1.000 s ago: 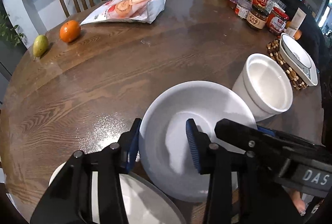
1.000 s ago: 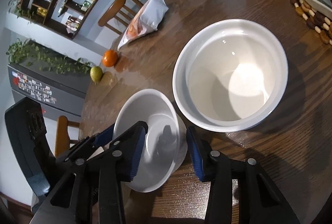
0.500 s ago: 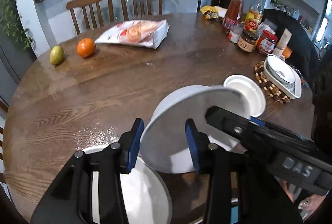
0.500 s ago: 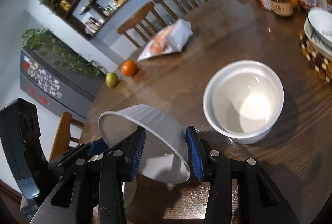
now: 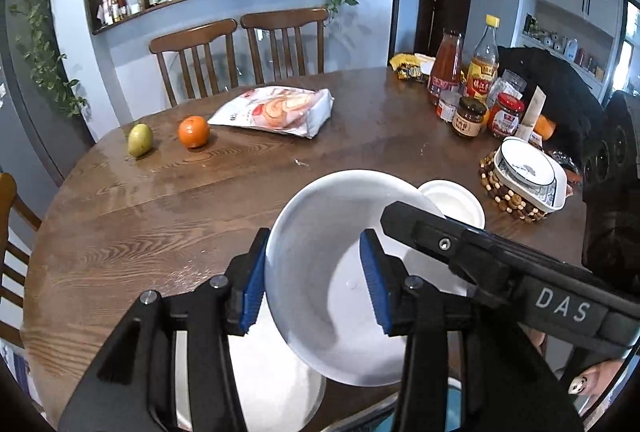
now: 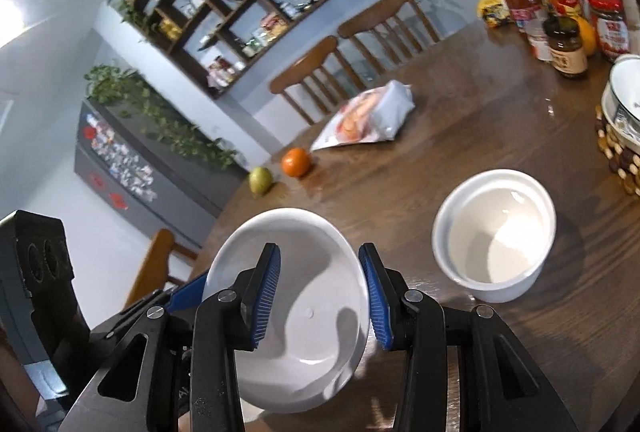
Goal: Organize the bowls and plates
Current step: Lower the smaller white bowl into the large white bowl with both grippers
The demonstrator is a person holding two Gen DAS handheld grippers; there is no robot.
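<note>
Left gripper (image 5: 314, 246): jaws spread wide. The left finger's blue pad (image 5: 253, 286) lies against the outside of the white bowl (image 5: 320, 316) at its left rim. The other pad stands in front of the bowl's inner surface, so the rim wall sits between the two fingers without being pinched.

Right gripper (image 6: 319, 252): jaws likewise spread. Its right pad (image 6: 374, 302) lies against the outside of the bowl's right rim and its left pad is inside the bowl. In the right wrist view, a blue finger of the left gripper shows at the bowl's far left side. The bowl appears to be carried between the outer fingers of the two grippers. Whether either pad presses firmly cannot be told.

Bowl position: clear of the table (image 5: 160, 232), tilted with its opening towards both cameras. It is above the near edge, over a white plate (image 5: 272, 384) that lies flat on the table.

Just beyond the bowl, to the right, a straight-sided white dish (image 6: 496, 232) stands upright on the table. Further right, a patterned dish (image 5: 528, 172) rests on a beaded trivet (image 5: 510, 200).

Mid-table: an orange (image 5: 193, 131) and a pear (image 5: 140, 139) near each other, and a snack bag (image 5: 276, 110) lying flat. At the far right: a group of jars and bottles (image 5: 468, 116). Beyond the table are two wooden chairs (image 5: 192, 52).
</note>
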